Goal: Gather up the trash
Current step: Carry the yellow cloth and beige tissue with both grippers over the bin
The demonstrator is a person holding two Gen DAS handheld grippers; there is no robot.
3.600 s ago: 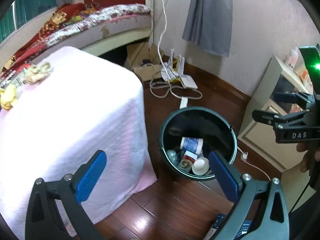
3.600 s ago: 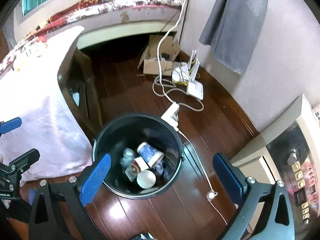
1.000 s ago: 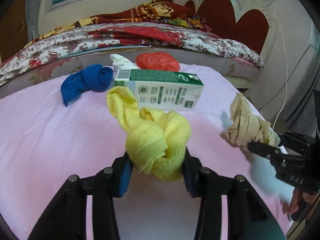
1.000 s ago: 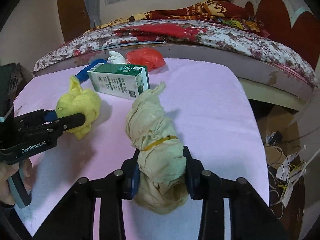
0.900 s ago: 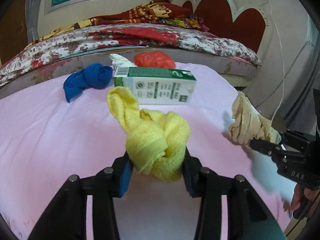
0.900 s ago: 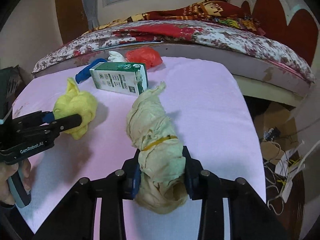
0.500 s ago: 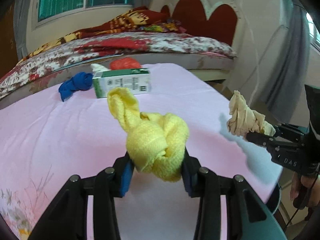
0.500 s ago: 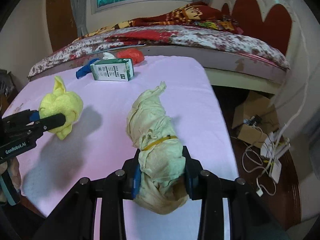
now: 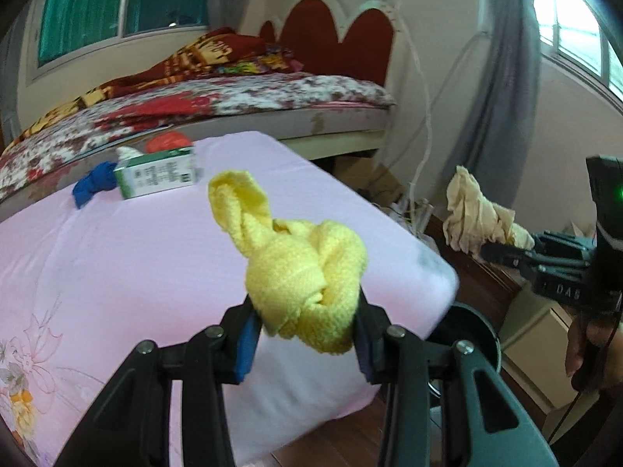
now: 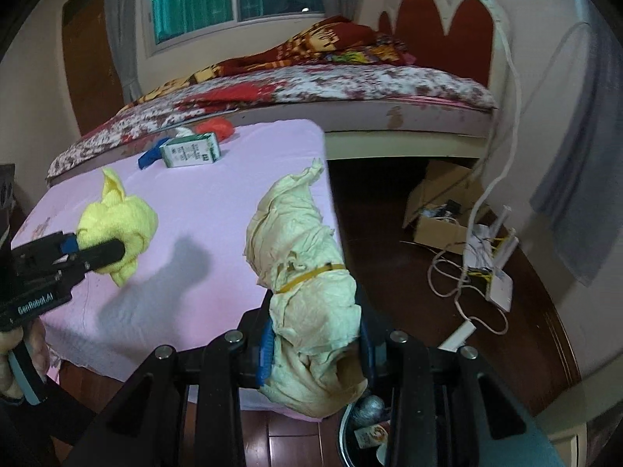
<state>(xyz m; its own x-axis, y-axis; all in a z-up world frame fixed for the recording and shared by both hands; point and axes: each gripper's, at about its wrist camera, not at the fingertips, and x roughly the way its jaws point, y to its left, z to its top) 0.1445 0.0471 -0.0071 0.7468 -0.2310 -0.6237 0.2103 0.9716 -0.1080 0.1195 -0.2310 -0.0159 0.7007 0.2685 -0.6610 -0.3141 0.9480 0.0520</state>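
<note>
Bedroom backdrop, pink-covered table (image 9: 117,257) out front, floral bed (image 9: 233,97) behind it. Starting at the tongs: left gripper (image 9: 307,327) clenched on a knotted yellow cloth (image 9: 300,264), blue pads pressed into both sides of the bundle, knot poking up above the jaws. Right gripper (image 10: 315,346) clamped just the same on a crumpled beige rag (image 10: 307,295) bound by a yellow rubber band, rag standing tall out of the jaws.

Now the change: a second ago both bundles sat low over the middle of the tabletop; now both lifted clear and carried out toward the table's near corner. Green carton (image 9: 157,173), blue cloth (image 9: 93,186) and red bag (image 9: 169,142) shrunk back to the far end, well apart from both grippers. And showing again at the bottom edge, the black trash bin (image 10: 360,434) on the wooden floor, cans and wrappers already inside, sitting right under the beige rag in the right wrist view. In the left view, bin rim peeking just beside the table corner.

Meaning for the task: grab done, carry well under way, release not yet made. Probably next, right bundle over the bin mouth and dropped, yellow one needing a bit more travel sideways. Three items on the table still left to collect.
</note>
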